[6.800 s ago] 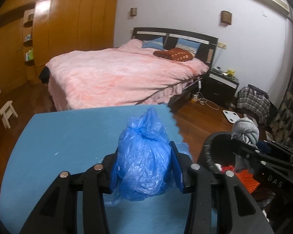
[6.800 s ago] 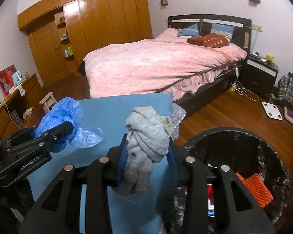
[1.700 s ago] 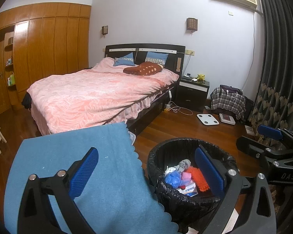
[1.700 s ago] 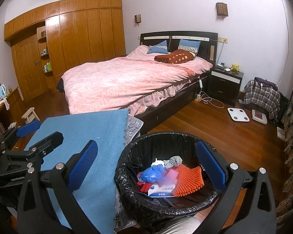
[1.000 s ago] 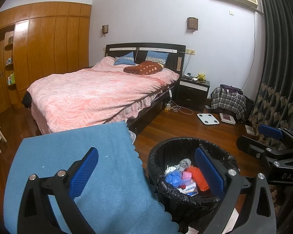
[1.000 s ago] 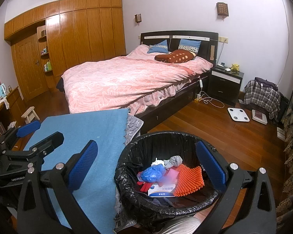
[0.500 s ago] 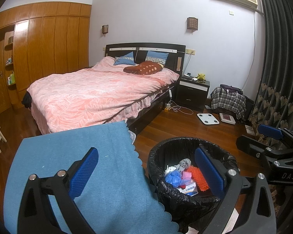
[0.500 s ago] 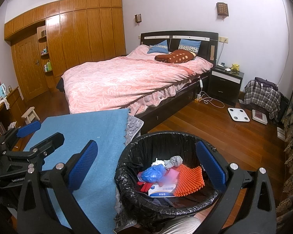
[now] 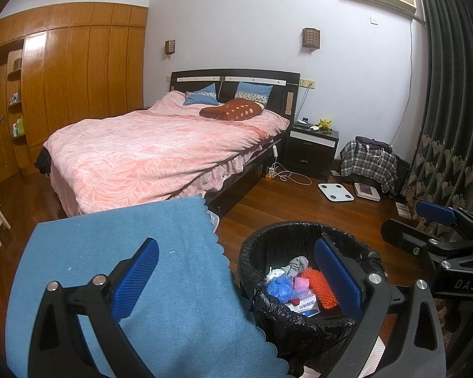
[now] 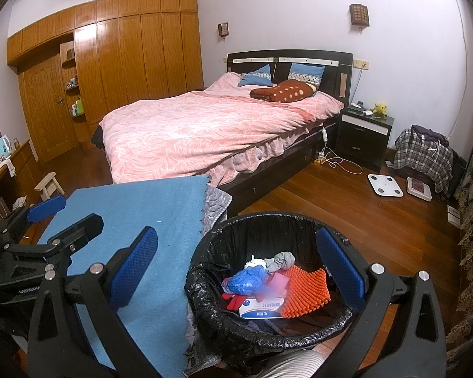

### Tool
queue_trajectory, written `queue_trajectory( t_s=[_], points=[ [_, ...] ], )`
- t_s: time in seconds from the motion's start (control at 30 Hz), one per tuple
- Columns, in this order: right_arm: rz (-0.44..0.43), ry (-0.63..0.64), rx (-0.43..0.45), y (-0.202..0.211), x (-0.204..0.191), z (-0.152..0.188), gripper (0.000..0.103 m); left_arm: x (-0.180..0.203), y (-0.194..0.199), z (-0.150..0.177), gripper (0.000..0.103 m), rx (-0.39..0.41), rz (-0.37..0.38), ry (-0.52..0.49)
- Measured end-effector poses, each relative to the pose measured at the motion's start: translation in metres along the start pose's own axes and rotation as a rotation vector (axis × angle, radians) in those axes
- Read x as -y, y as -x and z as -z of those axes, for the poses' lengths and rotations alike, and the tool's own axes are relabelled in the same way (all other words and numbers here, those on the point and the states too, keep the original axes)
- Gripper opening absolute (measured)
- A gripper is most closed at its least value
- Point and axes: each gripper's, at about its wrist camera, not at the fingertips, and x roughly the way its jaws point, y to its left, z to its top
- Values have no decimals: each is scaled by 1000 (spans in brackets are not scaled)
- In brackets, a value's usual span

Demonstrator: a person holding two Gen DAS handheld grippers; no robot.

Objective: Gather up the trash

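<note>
Hovering over the bin (image 10: 205,299), both grippers are empty: left gripper (image 9: 236,277) with fingers spread wide, right gripper (image 10: 239,261) the same. The trash sits inside the bin: blue bag (image 10: 247,278), grey rag (image 10: 280,260), orange pad (image 10: 304,293), a box (image 10: 261,310). The blue counter (image 9: 110,252) looks bare, so the drop-off seems done. Next call, I'd say: scan for leftovers, or finish. The bin stands just beside the counter's scalloped edge; open floor (image 10: 378,220) lies to the right, the bed (image 10: 205,132) well beyond.
</note>
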Motion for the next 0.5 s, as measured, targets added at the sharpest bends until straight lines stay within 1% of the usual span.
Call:
queue_trajectory(
  t_s=[0.5],
  points=[
    [0,1,0,-1,0,1,98,0,1,-1,97,-2,0,1]
  ],
)
